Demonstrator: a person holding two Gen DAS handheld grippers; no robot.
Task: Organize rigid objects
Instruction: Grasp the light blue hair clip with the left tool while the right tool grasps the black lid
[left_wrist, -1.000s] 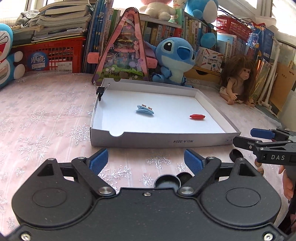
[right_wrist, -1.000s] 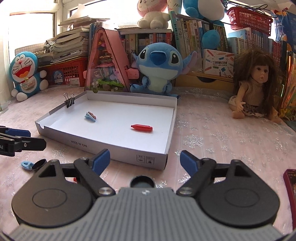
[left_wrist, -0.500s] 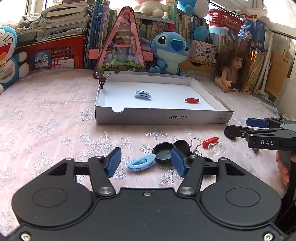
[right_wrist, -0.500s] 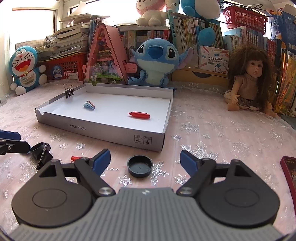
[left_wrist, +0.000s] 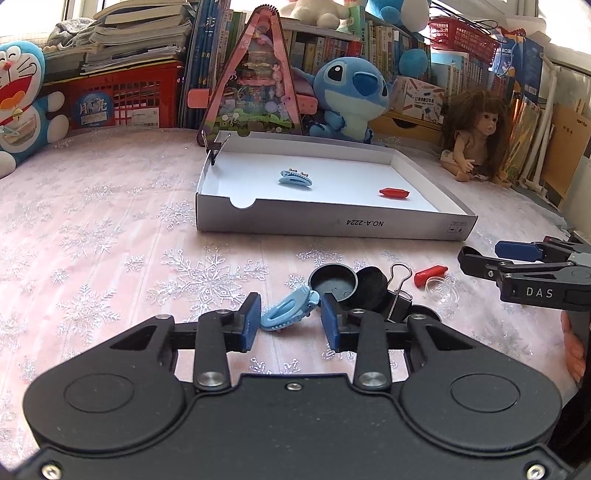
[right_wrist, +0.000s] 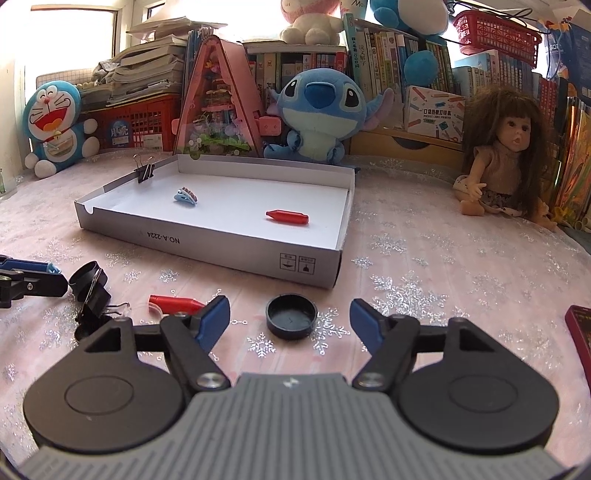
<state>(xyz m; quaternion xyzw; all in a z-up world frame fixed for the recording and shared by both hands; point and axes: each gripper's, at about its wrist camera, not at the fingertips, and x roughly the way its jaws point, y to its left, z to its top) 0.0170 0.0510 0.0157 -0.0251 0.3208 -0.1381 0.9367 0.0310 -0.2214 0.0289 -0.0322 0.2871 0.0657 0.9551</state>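
The left gripper (left_wrist: 289, 325) is low over the pink tablecloth (left_wrist: 110, 229) with its jaws apart, and a blue hair clip (left_wrist: 289, 312) lies on the cloth between the two blue pads (left_wrist: 249, 323) — the pads do not press it. Just behind the clip there are two black caps (left_wrist: 334, 282), a black binder clip (left_wrist: 399, 302), a red cap (left_wrist: 430, 275) and a small clear piece (left_wrist: 441, 290), all close together. The right gripper (right_wrist: 290, 319) also has its jaws released and holds nothing; another black cap (right_wrist: 291, 315) lies on the cloth between its fingers. Farther back stands the white box tray (right_wrist: 207, 245). Inside it lie a second blue hair clip (right_wrist: 186, 195) and a second red cap (right_wrist: 287, 216), well apart — and a binder clip (right_wrist: 145, 170) sits on its left wall.
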